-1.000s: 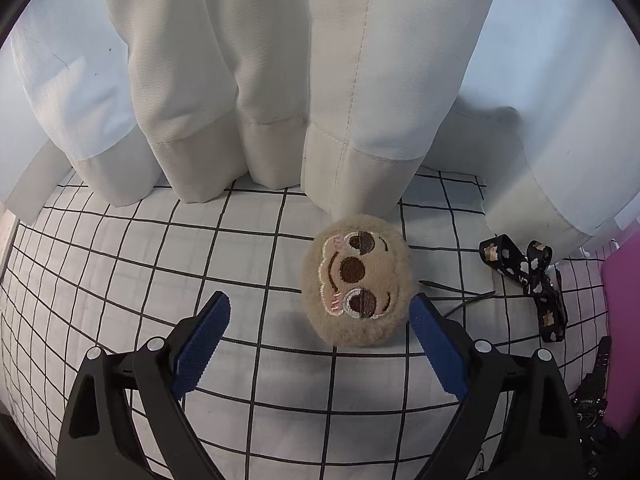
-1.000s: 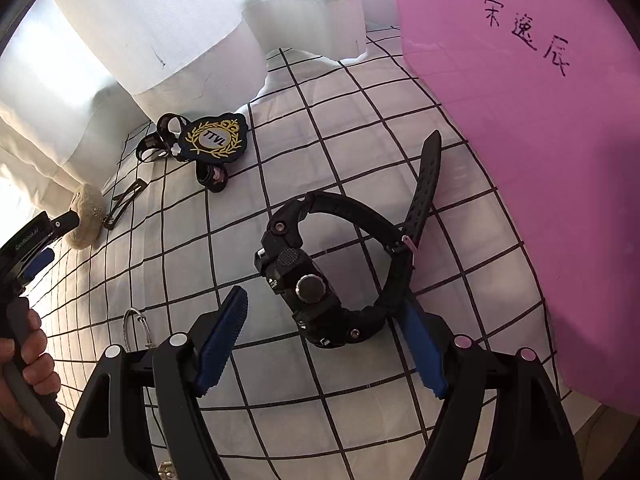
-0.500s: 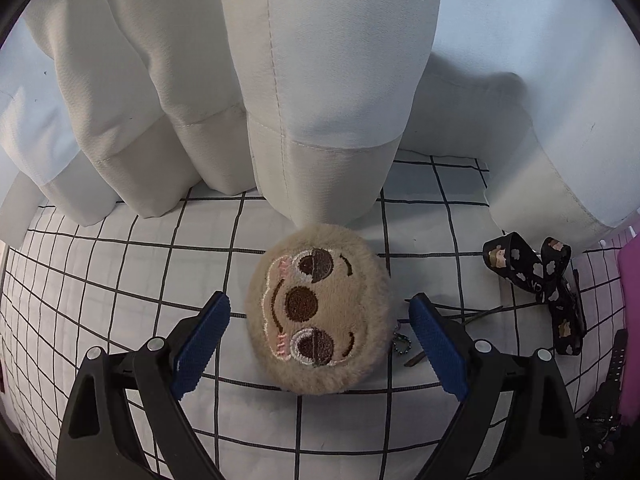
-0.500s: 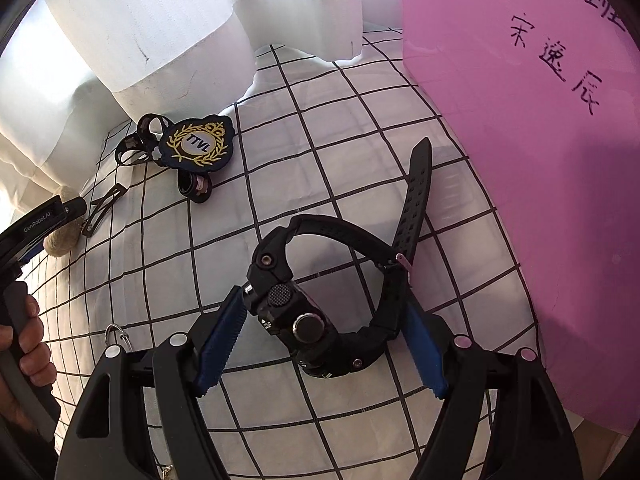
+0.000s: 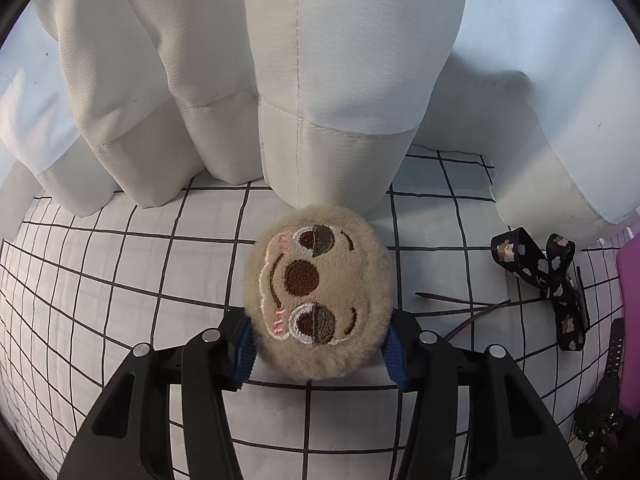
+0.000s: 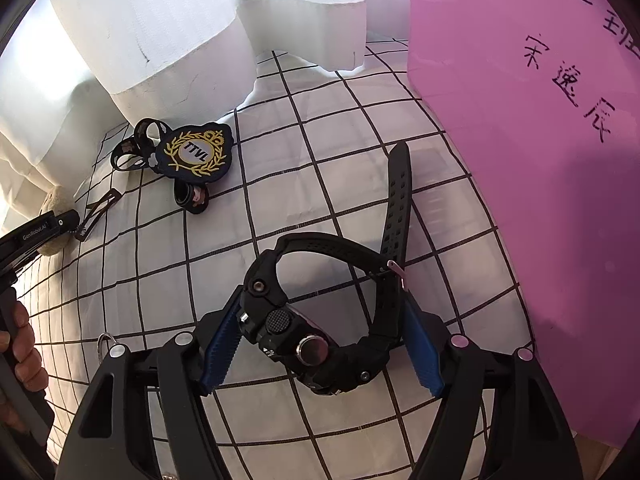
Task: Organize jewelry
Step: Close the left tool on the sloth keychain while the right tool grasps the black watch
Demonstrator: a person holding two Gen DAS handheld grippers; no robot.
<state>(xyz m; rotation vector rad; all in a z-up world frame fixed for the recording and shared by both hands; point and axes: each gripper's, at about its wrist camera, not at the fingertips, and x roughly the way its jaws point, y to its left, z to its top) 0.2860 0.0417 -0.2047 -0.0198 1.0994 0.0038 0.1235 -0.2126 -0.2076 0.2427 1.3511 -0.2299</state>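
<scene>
Left wrist view: the left gripper [image 5: 318, 350] points steeply down at a white cloth surface [image 5: 120, 280] printed with a black grid, and its blue-padded jaws are closing on a round, tan plush charm with an embroidered animal face [image 5: 318, 300], the pads already pressing into the fur on both sides. Right of the charm lie a thin dark hair clip [image 5: 460, 302] and a black ribbon bow with small pale prints [image 5: 540, 276]. White curtain folds [image 5: 320, 80] hang just behind the charm. In the right wrist view, the right gripper [image 6: 320, 350] has its jaws apart, closing slightly around a chunky black rubber wristwatch [image 6: 320, 344], which lies on its side between them; whether the pads touch it is hard to tell. A dark embroidered badge with gold laurel [image 6: 196, 154] sits farther back, a pink sheet with handwriting [image 6: 540, 160] to the right. Likely risks: the soft plush may squeeze out of the grip or snag the curtain hem when lifted; the watch's loose strap could catch on the pink sheet. No jewellery box or tray is visible, and the watch face is hidden.
</scene>
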